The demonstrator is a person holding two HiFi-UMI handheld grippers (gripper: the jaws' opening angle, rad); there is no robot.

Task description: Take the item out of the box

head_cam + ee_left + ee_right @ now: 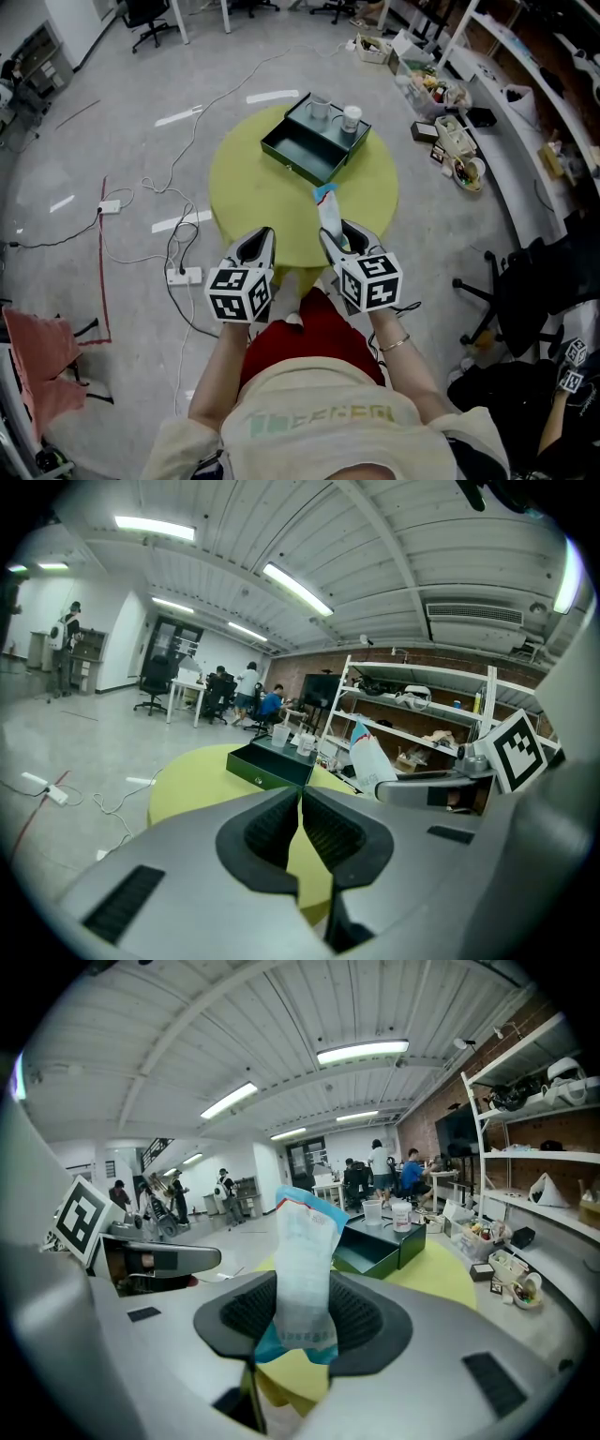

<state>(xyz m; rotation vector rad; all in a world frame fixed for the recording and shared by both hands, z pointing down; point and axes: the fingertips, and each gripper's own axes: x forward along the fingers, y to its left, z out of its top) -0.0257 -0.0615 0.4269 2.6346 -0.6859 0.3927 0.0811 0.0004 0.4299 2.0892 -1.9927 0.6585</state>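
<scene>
One packet stands upright, clenched in my right tongs, near me and well apart from the green box on the far side of the round desk. My left tongs, just left, are clenched shut on nothing.

Left gripper and right gripper in grey shells, black ribbed pads, white cubes with black square markers, cream shirt with faded green print, red garment above shirt, bracelet right of shirt
</scene>
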